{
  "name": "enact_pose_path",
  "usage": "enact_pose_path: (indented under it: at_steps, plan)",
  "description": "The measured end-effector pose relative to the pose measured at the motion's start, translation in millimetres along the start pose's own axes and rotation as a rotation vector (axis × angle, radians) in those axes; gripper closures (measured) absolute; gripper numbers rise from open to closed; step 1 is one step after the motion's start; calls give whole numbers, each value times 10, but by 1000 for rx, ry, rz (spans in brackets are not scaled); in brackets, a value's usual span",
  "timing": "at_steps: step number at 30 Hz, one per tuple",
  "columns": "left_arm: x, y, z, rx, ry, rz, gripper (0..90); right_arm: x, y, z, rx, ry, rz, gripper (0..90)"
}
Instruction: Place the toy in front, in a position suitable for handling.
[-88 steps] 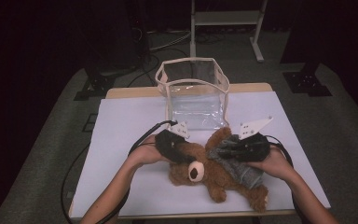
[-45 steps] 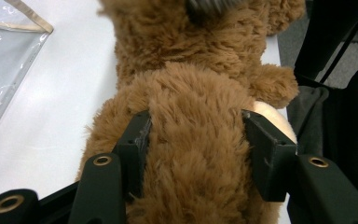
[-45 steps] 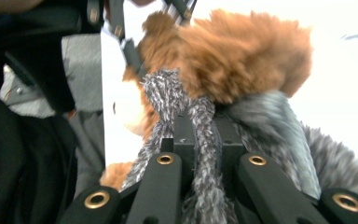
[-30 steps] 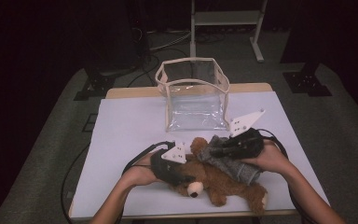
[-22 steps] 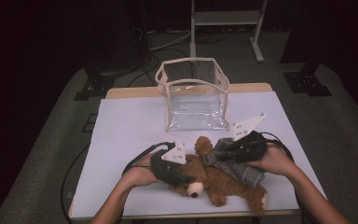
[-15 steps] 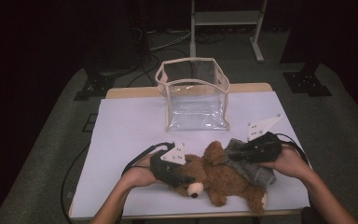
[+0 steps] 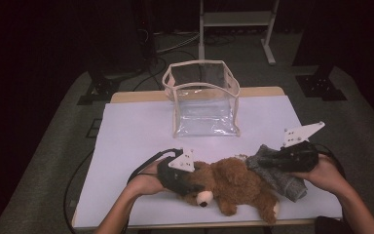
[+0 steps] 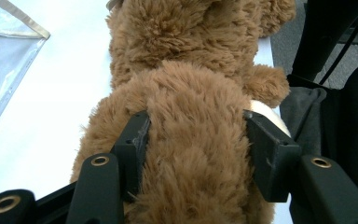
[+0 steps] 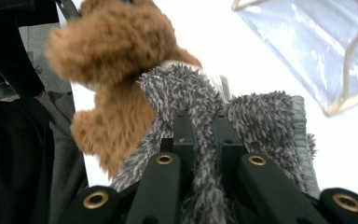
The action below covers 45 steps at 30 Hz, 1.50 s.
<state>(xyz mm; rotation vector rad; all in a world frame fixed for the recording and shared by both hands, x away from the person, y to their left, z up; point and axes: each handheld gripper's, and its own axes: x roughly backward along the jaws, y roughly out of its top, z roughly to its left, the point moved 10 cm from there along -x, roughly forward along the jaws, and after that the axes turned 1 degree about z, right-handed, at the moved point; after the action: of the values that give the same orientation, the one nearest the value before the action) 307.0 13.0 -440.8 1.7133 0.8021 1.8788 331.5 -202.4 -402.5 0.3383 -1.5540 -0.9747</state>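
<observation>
- Left tongs (image 7: 187,183) clamped around the teddy bear (image 7: 233,185), jaws on either side of its head end; the left gripper view shows fur bulging between the two black jaws.
- Right tongs (image 7: 268,158) pinched nearly together on a fold of the grey fuzzy garment (image 7: 277,175); the right gripper view shows grey pile squeezed between the jaws.
- Change over the last second: right tongs have swung out toward the right edge of the desk (image 7: 131,126), dragging the grey garment with them. Earlier it sat bunched over the bear's body; now it trails off to the bear's right, still touching the bear at its back end.
- Left tongs have stayed put on the bear, acting as the anchor.
- My read: garment is being pulled off the bear and is mostly free. Can't tell whether a leg is still caught inside.
- Bear lies on its side along the near edge of the desk, snout toward the person, between the two hands.
- Count: one bear, one grey garment, one clear plastic bag (image 7: 202,100) with tan trim standing open at the far edge of the desk, well apart from the bear. Two tongs, both loaded.
</observation>
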Motion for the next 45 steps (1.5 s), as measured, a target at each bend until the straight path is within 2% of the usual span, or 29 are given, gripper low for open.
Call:
enact_pose_path:
  at_steps: [3, 6, 10, 16, 19, 22, 25, 31, 34, 36, 38, 41, 45]
  plan:
    - [2, -3, 0, 2, -2, -3, 459, -59, 103, 30, 18, 11, -15, 820]
    - [4, -8, 5, 3, -6, -9, 459, -95, 106, 48, 22, 19, -17, 820]
    - [6, -11, 10, 1, -7, -8, 459, -62, -21, 28, -5, 20, -28, 820]
    - [3, 2, 3, 1, -3, -14, 457, 117, -321, 15, -80, 14, -65, 820]
    - [2, 3, 6, -2, -3, -11, 456, 214, -391, -5, -107, 3, -91, 819]
    - [1, 3, 13, -1, -6, -7, 454, 275, -341, -24, -105, -4, -106, 820]
    - [1, 3, 15, 0, -5, -6, 453, 257, -192, -25, -66, -10, -102, 820]
    - [3, -2, 19, 2, -8, -8, 451, 41, 100, 28, 8, 19, -80, 819]
    - [6, -5, 17, 0, -10, -8, 450, -82, 65, 59, 10, 39, -55, 819]
    - [6, -3, 17, 0, -11, -8, 450, -86, 37, 57, 2, 39, -52, 819]
    - [4, 0, 17, 0, -12, -9, 450, -72, -101, 40, -30, 41, -47, 819]
    - [1, 7, 21, -4, -11, -2, 449, -11, -138, 29, -42, 37, -56, 819]
    - [-2, 10, 27, -3, -11, 2, 448, 119, 11, 16, -24, 19, -92, 820]
